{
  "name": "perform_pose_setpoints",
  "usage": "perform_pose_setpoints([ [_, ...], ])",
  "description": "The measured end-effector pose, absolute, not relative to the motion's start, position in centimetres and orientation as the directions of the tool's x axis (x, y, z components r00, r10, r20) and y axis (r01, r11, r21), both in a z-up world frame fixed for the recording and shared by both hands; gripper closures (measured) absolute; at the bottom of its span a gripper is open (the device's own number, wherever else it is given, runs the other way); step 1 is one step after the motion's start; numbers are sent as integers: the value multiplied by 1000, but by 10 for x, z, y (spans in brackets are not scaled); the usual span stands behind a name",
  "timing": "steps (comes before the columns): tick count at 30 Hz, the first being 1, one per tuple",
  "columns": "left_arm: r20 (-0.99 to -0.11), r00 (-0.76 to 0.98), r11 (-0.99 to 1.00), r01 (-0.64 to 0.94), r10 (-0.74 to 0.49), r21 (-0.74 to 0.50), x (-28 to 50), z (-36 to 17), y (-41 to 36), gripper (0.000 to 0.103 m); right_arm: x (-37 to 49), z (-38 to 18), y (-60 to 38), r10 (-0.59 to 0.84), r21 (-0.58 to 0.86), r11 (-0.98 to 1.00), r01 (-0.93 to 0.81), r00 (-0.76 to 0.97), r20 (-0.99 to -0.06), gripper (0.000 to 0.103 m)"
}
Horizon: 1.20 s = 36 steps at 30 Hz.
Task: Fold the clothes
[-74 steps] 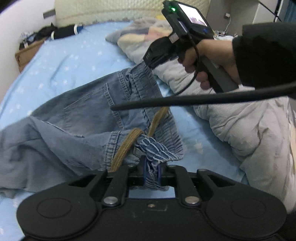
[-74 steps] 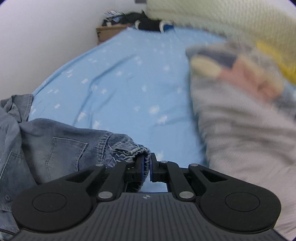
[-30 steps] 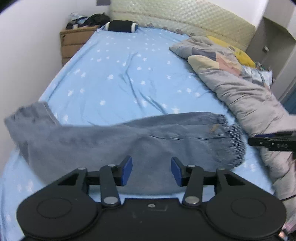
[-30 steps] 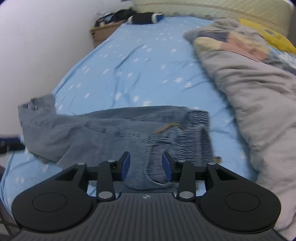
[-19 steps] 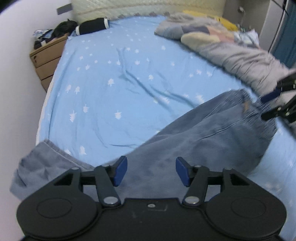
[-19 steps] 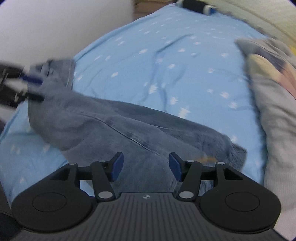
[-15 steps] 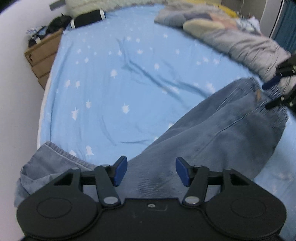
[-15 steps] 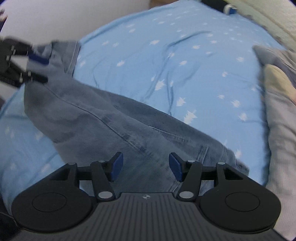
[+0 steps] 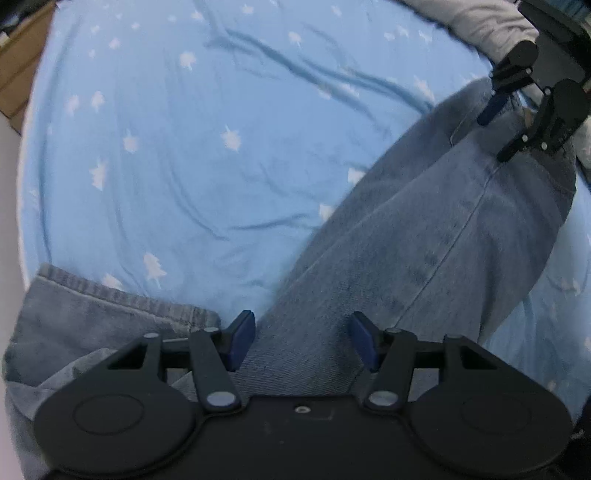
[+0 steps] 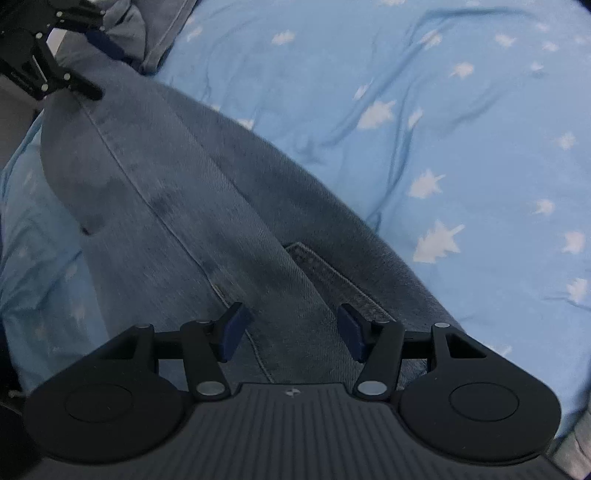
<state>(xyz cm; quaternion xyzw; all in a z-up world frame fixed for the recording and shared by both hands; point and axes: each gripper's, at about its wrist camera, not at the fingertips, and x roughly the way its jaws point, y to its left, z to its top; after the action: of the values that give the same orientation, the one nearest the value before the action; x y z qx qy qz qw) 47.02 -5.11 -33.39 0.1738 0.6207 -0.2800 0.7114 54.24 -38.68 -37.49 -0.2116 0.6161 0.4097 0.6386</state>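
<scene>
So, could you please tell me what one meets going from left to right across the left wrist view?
Hem of the jeans leg → blue star-print sheet → long denim leg → right gripper.

Under your view lies a light blue bedsheet (image 9: 192, 155) printed with small white tree shapes, creased in long dark wrinkles. A grey quilt (image 9: 476, 18) bunches at its far right edge. At the far left you see a brown wooden cabinet (image 9: 14, 74), blurred.

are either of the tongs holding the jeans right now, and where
Nothing is held. Left tongs, closing, and right tongs stand open above the jeans, pads clear of the denim.
</scene>
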Motion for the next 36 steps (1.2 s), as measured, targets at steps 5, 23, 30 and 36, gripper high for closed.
perform_pose_setpoints([
  [5, -984, 58, 768, 633, -171, -96, 475, -334, -50, 79, 542, -381, -390, 267, 245, 584, -774, -102, -958, 68],
  [23, -942, 208, 771, 632, -264, -76, 373, -243, -33, 102, 406, -247, -409, 317, 102, 582, -807, 110, -942, 102],
  [30, -937, 236, 796, 601, -256, -67, 294, -229, -20, 102, 325, -219, -413, 327, 81, 560, -825, 130, -936, 102],
  [36, -945, 222, 808, 585, -239, -67, 245, -242, -14, 102, 266, -236, -402, 294, 79, 534, -842, 97, -951, 102],
])
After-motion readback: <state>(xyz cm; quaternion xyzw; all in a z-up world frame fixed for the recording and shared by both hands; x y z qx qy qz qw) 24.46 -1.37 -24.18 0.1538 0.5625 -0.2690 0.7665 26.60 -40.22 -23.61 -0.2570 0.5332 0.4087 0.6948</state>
